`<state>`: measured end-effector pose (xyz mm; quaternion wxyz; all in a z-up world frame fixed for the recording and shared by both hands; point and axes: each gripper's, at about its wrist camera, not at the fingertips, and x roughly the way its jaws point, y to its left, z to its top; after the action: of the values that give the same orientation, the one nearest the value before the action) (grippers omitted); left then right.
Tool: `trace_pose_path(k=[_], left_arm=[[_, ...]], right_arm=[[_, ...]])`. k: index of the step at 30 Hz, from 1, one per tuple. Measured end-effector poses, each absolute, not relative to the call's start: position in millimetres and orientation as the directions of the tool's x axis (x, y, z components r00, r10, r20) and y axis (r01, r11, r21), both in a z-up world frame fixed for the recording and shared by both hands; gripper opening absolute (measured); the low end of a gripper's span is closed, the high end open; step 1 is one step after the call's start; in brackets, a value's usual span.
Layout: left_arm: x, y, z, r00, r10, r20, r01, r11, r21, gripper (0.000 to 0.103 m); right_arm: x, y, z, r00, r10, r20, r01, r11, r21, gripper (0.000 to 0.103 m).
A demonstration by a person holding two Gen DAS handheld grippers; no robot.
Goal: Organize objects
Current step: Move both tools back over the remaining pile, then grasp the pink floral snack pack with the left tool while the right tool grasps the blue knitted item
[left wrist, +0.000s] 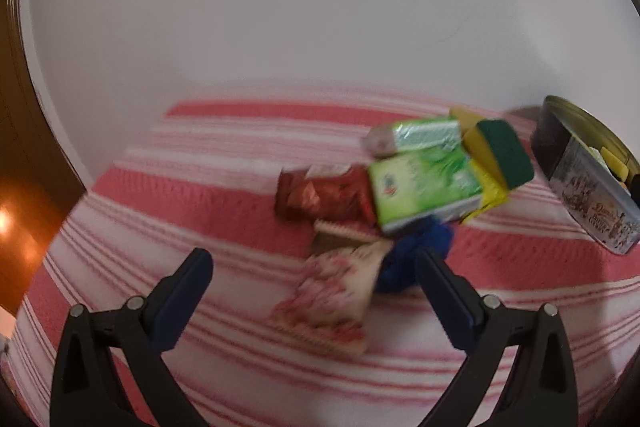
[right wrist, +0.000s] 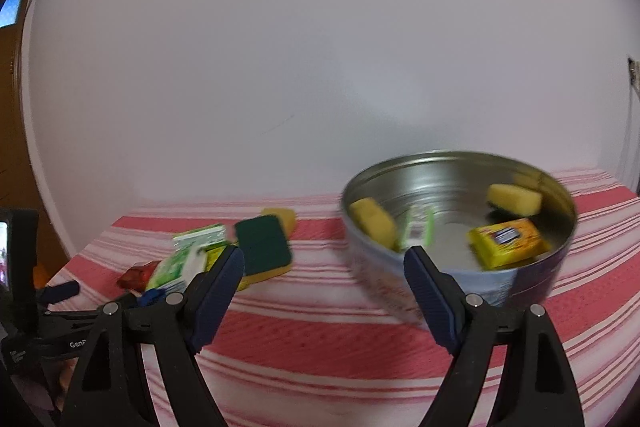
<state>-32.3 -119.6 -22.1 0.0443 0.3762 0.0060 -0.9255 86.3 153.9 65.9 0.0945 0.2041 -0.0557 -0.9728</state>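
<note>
Nearest, left view: we hold the left gripper [left wrist: 314, 269] with jaws spread wide and nothing between them, above the pink-striped cloth [left wrist: 208, 203] that covers the bench.

Just past the fingertips: a pink-patterned wrapper [left wrist: 332, 301], lying flat, with a blue object [left wrist: 416, 255] beside it, partly hidden.

Next: the loose pile. A red foil packet [left wrist: 320, 195], a green box [left wrist: 420, 191] leaning on it, a second green packet [left wrist: 416, 137] behind, and a green-topped yellow sponge [left wrist: 502, 151] at the pile's right end. All touch or overlap.

Nearest, right view: the right gripper [right wrist: 324, 267], jaws likewise released and empty.

Beyond it: the round metal tin [right wrist: 532, 279], open, already holding two yellow sponges [right wrist: 374, 223], a yellow packet [right wrist: 508, 243] and a small green item.

Handling note: we judge the wrapper the easiest pick for the left jaws. It lies thin and flat, so we should come in low, pinch an edge, and avoid nudging the pile. The tin sits well apart to the right as destination.
</note>
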Motion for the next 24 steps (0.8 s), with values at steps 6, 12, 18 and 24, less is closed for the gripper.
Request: trace_pose_path(k=[6, 12, 18, 24], left_arm=[[-43.5, -133.2, -38.0, -0.641, -0.022, -0.767, 0.095, -0.994, -0.051, 0.097], [-52.1, -122.6, -48.6, -0.601, -0.016, -0.799, 0.061, -0.998, -0.026, 0.086], [-52.7, -125.3, -45.0, -0.623, -0.008, -0.782, 0.057, -0.998, -0.035, 0.049], [-53.5, -131.1, -42.1, -0.636, 0.045, -0.770, 0.034, -0.996, -0.086, 0.038]], right_arm=[[81.9, 135.9, 59.2, -0.856, -0.270, -0.441, 0.218, -0.962, 0.166, 0.084], [78.9, 127.8, 56.3, -0.838, -0.282, -0.466, 0.237, -0.959, 0.155, 0.084], [77.1, 119.4, 54.2, -0.813, -0.304, -0.496, 0.262, -0.953, 0.155, 0.084], [75.1, 98.9, 51.2, -0.776, -0.346, -0.527, 0.320, -0.936, 0.144, 0.084]])
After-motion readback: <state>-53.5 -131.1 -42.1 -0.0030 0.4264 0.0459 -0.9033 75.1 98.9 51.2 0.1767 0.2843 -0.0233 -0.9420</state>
